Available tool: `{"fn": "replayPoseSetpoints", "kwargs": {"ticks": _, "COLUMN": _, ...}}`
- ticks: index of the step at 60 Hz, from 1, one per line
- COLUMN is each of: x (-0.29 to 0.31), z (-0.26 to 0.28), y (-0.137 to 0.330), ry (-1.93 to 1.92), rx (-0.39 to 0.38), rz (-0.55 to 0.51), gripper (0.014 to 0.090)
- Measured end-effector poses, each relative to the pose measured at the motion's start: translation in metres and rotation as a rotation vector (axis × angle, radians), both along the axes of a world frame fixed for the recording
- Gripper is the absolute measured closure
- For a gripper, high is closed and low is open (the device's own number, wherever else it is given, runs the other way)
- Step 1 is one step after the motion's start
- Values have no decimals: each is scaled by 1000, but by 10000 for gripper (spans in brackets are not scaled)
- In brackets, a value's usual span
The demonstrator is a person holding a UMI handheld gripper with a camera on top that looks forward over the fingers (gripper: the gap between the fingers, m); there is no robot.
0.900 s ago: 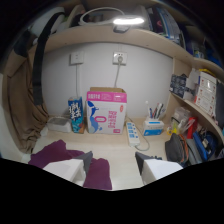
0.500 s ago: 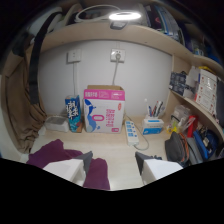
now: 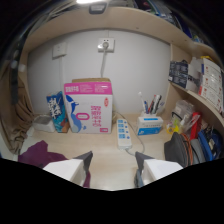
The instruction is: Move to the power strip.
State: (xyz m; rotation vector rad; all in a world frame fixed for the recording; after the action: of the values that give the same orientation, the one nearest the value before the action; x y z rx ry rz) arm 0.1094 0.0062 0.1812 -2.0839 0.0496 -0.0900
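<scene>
A white power strip (image 3: 123,133) lies on the wooden desk (image 3: 107,155), just right of a pink and white box (image 3: 90,106). Its cable (image 3: 104,64) runs up the wall to a socket (image 3: 105,45). My gripper (image 3: 113,169) is open, and its two white fingers (image 3: 74,166) hold nothing. The strip lies ahead of the fingers and slightly to the right, with bare desk between.
A blue carton (image 3: 58,112) stands left of the box. A maroon cloth (image 3: 37,152) lies by the left finger. Right of the strip sit a blue tissue box (image 3: 150,124) with pens and a black pouch (image 3: 176,148). Cluttered shelves (image 3: 200,90) line the right side.
The view has moved forward and to the left: the box and power strip look larger and closer, and the strip now lies nearer the gap between the fingers.
</scene>
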Motion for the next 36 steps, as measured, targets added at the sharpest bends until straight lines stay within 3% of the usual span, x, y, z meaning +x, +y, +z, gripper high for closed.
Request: {"fn": "replayPoseSetpoints", "kwargs": {"ticks": 36, "x": 80, "z": -74, "y": 172, "ry": 21, "rx": -24, "rz": 58, "gripper": 183}}
